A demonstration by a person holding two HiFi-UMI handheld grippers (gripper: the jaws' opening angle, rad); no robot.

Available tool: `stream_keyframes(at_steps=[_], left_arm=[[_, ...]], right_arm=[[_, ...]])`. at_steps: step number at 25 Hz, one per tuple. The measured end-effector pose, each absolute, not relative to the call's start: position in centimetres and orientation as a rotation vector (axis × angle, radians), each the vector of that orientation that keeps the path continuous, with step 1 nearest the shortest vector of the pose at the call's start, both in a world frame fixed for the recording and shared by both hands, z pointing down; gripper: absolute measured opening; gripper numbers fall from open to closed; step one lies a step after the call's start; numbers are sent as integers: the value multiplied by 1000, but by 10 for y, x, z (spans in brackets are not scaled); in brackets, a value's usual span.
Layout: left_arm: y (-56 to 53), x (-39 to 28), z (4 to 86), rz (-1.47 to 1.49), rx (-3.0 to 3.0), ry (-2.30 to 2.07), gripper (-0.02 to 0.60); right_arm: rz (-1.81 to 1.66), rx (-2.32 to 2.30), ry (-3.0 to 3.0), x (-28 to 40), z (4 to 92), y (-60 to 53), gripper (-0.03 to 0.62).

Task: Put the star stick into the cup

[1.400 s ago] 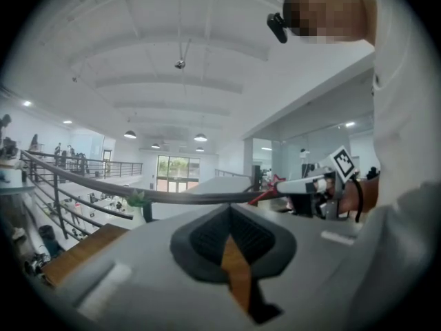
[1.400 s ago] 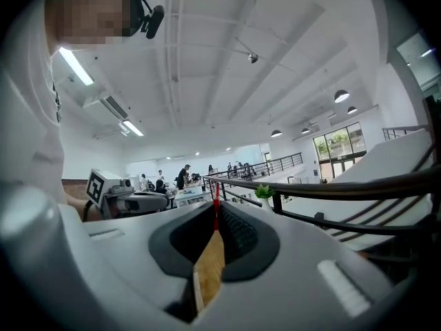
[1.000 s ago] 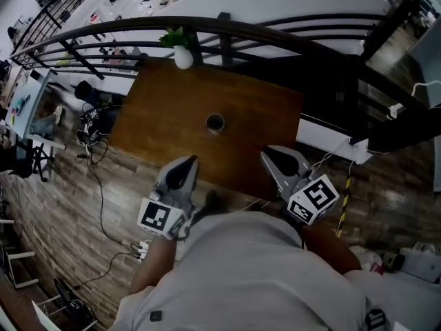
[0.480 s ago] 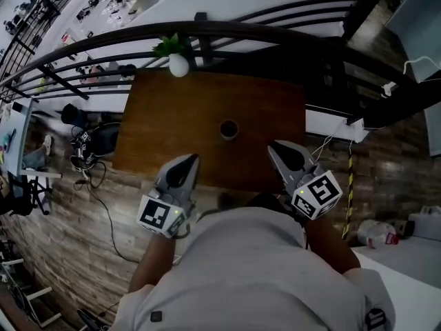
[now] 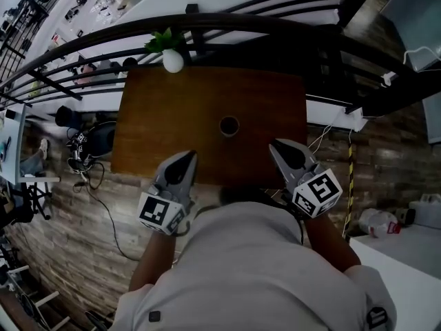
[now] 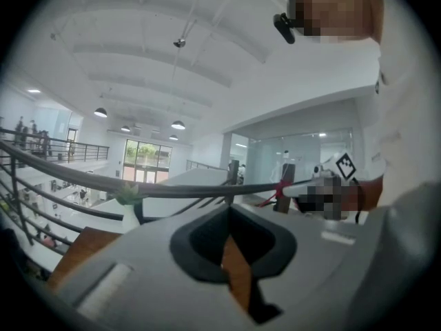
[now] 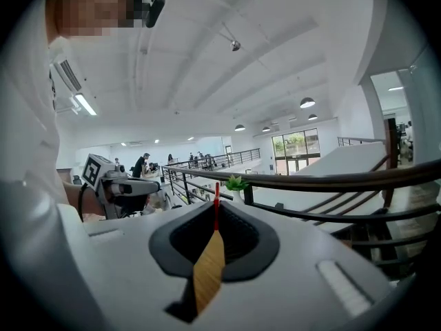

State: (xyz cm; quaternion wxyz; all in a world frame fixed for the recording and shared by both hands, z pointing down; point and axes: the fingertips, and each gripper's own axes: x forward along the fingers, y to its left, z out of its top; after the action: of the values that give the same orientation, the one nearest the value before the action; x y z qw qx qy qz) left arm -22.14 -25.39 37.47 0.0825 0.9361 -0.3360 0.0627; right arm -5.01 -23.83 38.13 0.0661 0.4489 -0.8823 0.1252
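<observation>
A small dark cup (image 5: 229, 125) stands near the middle of the brown table (image 5: 158, 116). My right gripper (image 5: 278, 147) hovers over the table's near edge, right of the cup, shut on a thin red star stick (image 7: 216, 207) that pokes out past the jaw tips. From the left gripper view the stick's red end (image 6: 279, 187) shows at the tip of the right gripper (image 6: 295, 191). The stick is too thin to make out in the head view. My left gripper (image 5: 187, 158) is over the near edge, left of the cup, shut with nothing in it.
A white vase with a green plant (image 5: 171, 60) stands at the table's far edge. A dark railing (image 5: 275, 26) runs behind the table, with an open drop beyond it. Cables (image 5: 103, 205) lie on the wooden floor to the left.
The head view has shifted, so the table and cup sit further right and squarer in the frame. Both grippers keep almost the same places and stay shut.
</observation>
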Motion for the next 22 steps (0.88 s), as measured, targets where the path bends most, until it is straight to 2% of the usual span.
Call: stream_keyframes(at_steps=[22], left_arm=[[-328, -171, 449, 334, 2664, -992, 3]], right_arm=[[585, 1175, -2523, -21, 485, -316, 21]])
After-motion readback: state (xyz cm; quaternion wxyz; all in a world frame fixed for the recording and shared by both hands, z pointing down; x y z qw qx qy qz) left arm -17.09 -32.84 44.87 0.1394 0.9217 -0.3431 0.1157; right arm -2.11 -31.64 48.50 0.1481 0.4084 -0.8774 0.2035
